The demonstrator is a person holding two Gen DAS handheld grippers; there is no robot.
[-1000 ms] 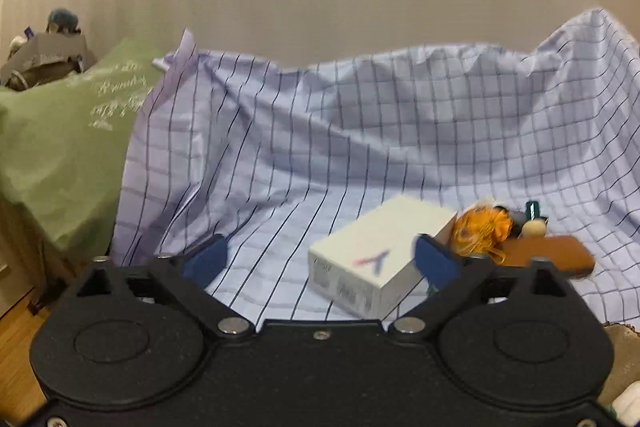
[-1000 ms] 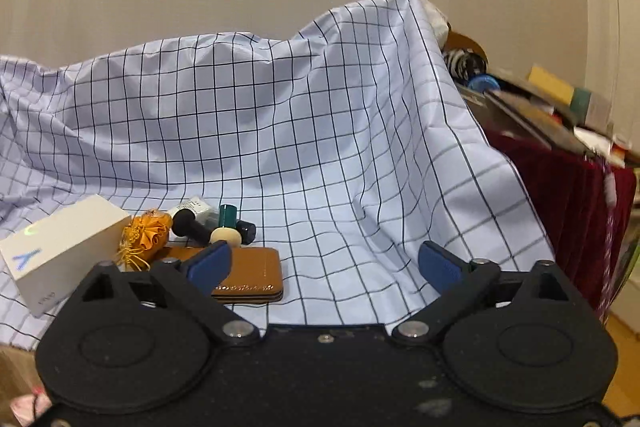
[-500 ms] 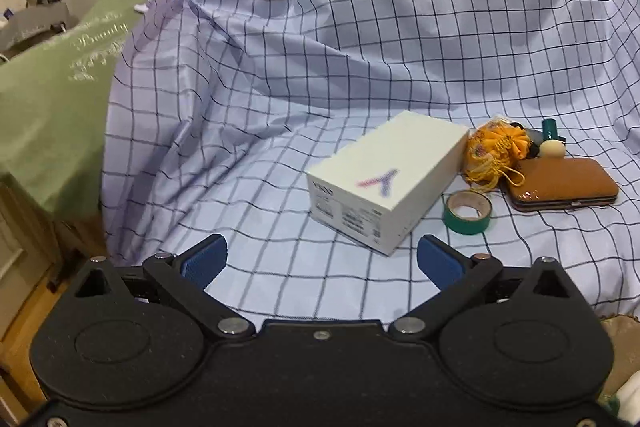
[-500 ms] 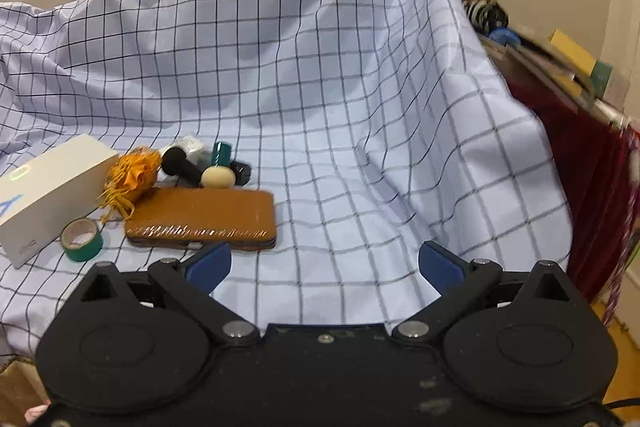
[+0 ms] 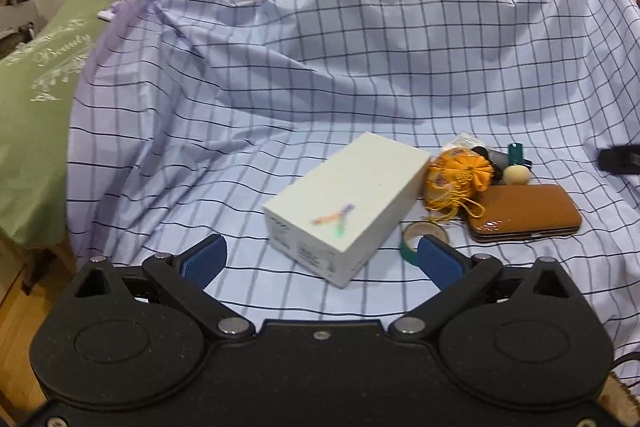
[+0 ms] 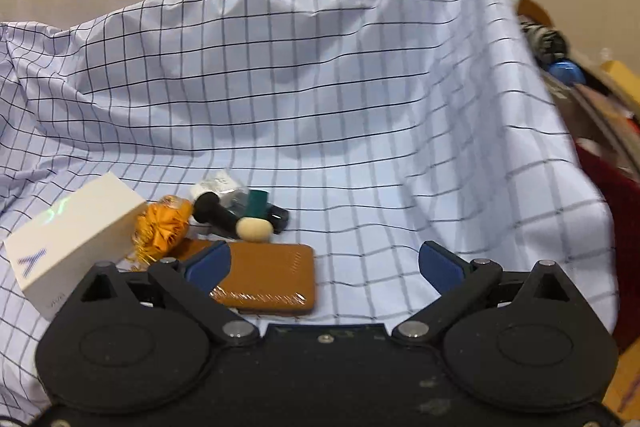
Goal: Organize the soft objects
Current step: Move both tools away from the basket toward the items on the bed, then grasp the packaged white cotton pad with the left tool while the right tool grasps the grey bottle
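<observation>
Left gripper: jaws apart, holding nothing; white box ahead at 12 o'clock.
Right gripper: jaws wide apart, empty; brown case just past the left jaw.
Orange drawstring pouch: at 10 o'clock, between box and case, touching both, on the checked cloth.
Green tape roll: beside the box.

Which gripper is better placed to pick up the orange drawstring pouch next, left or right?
Probably right. The orange pouch lies just ahead of the open right gripper; from the open left gripper, the white box sits between.
</observation>
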